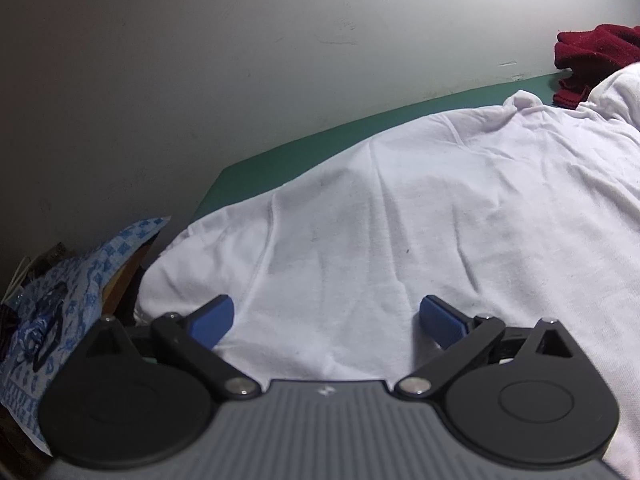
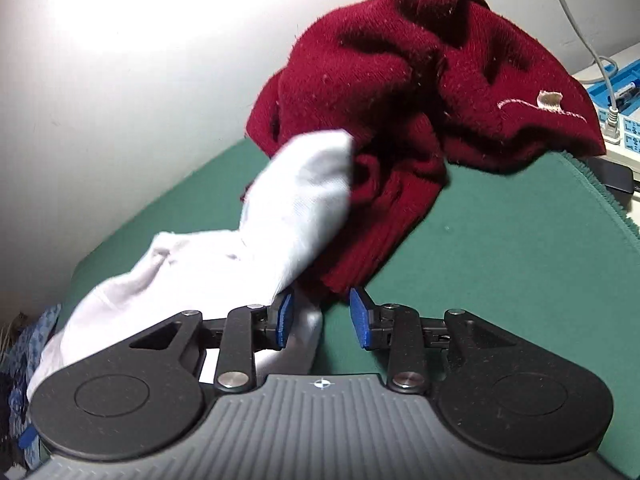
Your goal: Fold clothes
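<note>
A white shirt (image 1: 400, 216) lies spread over the green table cover (image 1: 280, 156). My left gripper (image 1: 326, 316) is open wide just above the shirt's near part, with nothing between its blue pads. In the right wrist view a raised fold of the white shirt (image 2: 296, 200) lies by the left pad. My right gripper (image 2: 322, 316) is open, with a bit of white cloth between the jaws near the left pad. A crumpled dark red sweater (image 2: 420, 92) lies just ahead on the green cover (image 2: 500, 248). The sweater also shows in the left wrist view (image 1: 592, 60).
A grey wall (image 1: 200, 60) runs behind the table. A blue patterned cloth (image 1: 60, 300) hangs off the left of the table. At the far right stand a blue box (image 2: 616, 92) and a grey cable (image 2: 580, 28).
</note>
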